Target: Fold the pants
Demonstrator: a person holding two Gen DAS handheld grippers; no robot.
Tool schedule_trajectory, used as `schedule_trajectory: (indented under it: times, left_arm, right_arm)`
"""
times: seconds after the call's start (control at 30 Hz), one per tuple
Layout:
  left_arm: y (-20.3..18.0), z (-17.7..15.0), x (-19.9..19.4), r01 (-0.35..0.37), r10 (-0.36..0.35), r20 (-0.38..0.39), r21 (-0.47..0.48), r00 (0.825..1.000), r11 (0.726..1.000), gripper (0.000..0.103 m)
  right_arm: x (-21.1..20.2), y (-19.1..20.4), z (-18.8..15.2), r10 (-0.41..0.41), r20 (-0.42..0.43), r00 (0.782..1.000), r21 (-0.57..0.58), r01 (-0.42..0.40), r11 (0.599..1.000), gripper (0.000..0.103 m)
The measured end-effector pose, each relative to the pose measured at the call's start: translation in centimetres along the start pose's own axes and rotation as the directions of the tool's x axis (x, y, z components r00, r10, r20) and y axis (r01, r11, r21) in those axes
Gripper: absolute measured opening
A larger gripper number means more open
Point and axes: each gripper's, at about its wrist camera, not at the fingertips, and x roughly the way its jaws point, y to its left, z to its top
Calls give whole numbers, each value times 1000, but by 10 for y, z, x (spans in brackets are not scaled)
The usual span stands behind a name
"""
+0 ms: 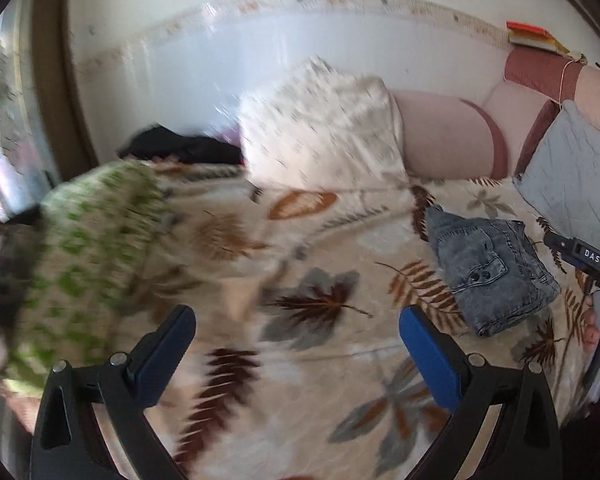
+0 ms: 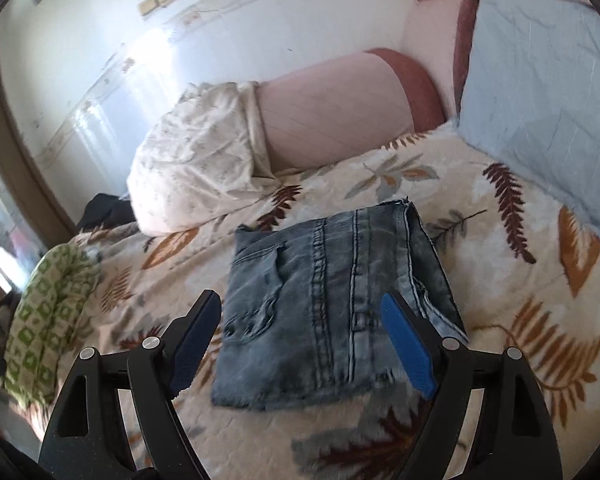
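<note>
Grey-blue denim pants (image 2: 328,308) lie folded into a compact rectangle on the leaf-print bedspread (image 2: 500,240). In the right wrist view my right gripper (image 2: 304,316) hovers just above the near end of the pants, jaws wide apart, touching nothing. In the left wrist view the same pants (image 1: 492,272) lie off to the right, well clear of my left gripper (image 1: 296,320), which stands open over bare bedspread (image 1: 312,360). The right gripper's black body (image 1: 592,264) and a hand show at the right edge there.
A green-and-white patterned cloth (image 1: 84,256) lies heaped at the bed's left edge. A cream pillow (image 1: 320,128), a pink bolster (image 1: 448,136) and a grey-blue cushion (image 1: 580,176) line the far side by the wall. Dark clothing (image 1: 180,144) lies behind the green cloth.
</note>
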Motion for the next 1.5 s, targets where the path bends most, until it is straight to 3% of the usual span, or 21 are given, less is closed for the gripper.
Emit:
schedule_trajectory:
  times: [0.23, 0.43, 0.53, 0.67, 0.87, 1.0, 1.07, 1.2, 1.3, 1.5]
  left_arm:
    - [-65, 24, 77, 53, -51, -33, 46, 998, 998, 103]
    - [-124, 37, 123, 95, -90, -54, 104, 994, 990, 103]
    - [-149, 35, 145, 115, -104, -94, 122, 990, 986, 103]
    - [-169, 20, 172, 121, -98, -169, 128, 981, 984, 103]
    - [-170, 12, 186, 133, -116, -195, 77, 974, 988, 103]
    - [-169, 5, 204, 150, -140, -271, 16, 952, 989, 103]
    - [-172, 4, 203, 134, -123, -263, 24, 957, 991, 103]
    - [-191, -2, 198, 60, -30, -190, 150, 981, 987, 103]
    - [-193, -1, 199, 41, -12, -201, 139, 980, 989, 103]
    - [-190, 9, 189, 28, 9, -242, 152, 970, 988, 103]
  right_arm:
    - [46, -20, 18, 60, -9, 998, 71, -59, 996, 82]
    - [72, -38, 18, 74, -100, 992, 104, -64, 993, 82]
    - [71, -41, 22, 135, -81, 987, 106, -126, 986, 82]
    - [85, -63, 18, 271, -112, 956, 282, -231, 931, 82]
    - [96, -88, 13, 321, -151, 935, 374, -247, 894, 81]
    - [100, -102, 10, 357, -177, 917, 415, -259, 872, 75]
    - [102, -106, 9, 366, -182, 913, 428, -262, 865, 70]
    - [101, -121, 7, 392, -170, 904, 484, -269, 833, 66]
    - [109, -126, 2, 351, -201, 915, 466, -225, 855, 54]
    - [107, -116, 4, 299, -221, 928, 400, -193, 896, 56]
